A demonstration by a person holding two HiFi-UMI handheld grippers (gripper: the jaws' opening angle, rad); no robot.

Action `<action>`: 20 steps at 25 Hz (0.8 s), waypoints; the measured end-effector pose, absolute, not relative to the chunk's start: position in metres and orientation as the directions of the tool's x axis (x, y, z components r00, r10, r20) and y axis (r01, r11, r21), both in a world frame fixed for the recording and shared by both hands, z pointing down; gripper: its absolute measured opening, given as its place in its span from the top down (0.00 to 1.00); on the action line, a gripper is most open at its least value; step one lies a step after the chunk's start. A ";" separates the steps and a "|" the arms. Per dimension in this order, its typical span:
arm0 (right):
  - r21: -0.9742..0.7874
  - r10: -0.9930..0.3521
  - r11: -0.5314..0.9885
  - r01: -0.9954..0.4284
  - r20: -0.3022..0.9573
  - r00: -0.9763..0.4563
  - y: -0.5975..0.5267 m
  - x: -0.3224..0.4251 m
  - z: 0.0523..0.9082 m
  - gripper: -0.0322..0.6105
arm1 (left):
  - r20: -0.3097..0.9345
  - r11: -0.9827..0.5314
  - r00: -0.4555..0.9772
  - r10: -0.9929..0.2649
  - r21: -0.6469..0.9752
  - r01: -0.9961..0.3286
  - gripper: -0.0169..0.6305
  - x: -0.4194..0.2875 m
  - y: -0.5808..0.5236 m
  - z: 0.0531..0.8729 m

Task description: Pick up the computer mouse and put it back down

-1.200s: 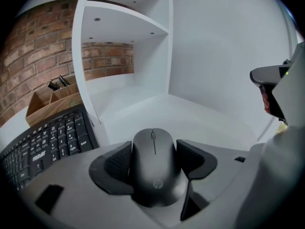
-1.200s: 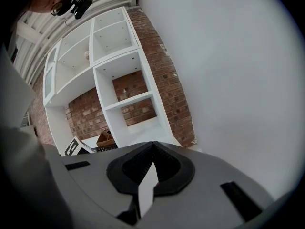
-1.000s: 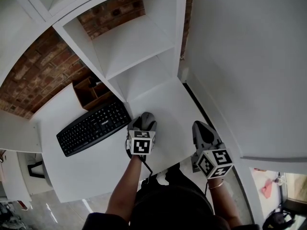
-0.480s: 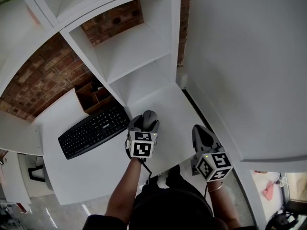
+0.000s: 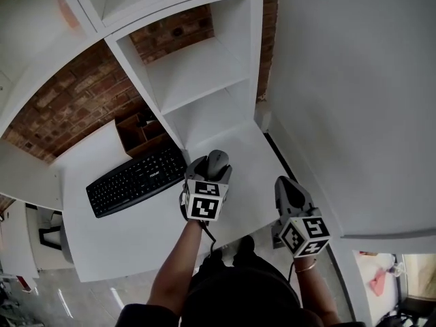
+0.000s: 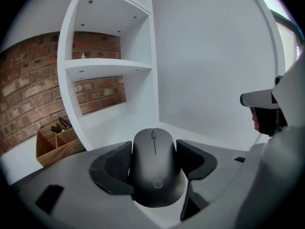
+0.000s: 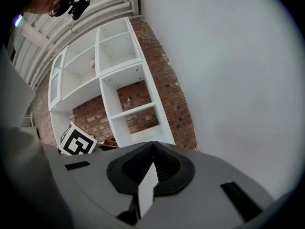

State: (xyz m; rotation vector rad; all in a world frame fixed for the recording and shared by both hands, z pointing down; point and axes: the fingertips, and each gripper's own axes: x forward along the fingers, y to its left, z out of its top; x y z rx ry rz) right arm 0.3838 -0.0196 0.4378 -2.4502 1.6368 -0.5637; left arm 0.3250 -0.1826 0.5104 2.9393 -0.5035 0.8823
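Room: one brick wall (image 5: 75, 107), one white wall (image 5: 354, 80), one white shelf unit (image 5: 197, 80).
One white surface (image 5: 129, 244), carrying one black keyboard (image 5: 133, 181) and one wooden organiser (image 5: 139, 131) behind it.
Two grippers.
Left gripper (image 5: 208, 167): fingers (image 6: 112, 165) clamped on the one black mouse (image 6: 155, 168), just right of the keyboard.
Right gripper (image 7: 152, 162): fingers pressed together, nothing between, near the surface's right edge.
Mouse underside hidden, so contact with the surface is indeterminate.
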 end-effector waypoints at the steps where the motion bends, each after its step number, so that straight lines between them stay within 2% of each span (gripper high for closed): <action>1: -0.320 -0.917 -0.389 -0.864 0.225 0.330 -0.021 0.383 0.437 0.95 | 0.546 -0.943 0.779 -0.308 -0.064 -0.328 0.51 0.321 -0.184 0.507; 8: -0.325 -0.948 -0.291 -0.900 0.227 0.224 -0.045 0.366 0.438 0.95 | 0.542 -0.902 0.743 -0.392 -0.068 -0.426 0.51 0.285 -0.202 0.505; 20: -0.336 -0.972 -0.031 -0.941 0.228 -0.049 -0.107 0.291 0.440 0.95 | 0.561 -0.714 0.557 -0.612 -0.089 -0.695 0.51 0.150 -0.237 0.507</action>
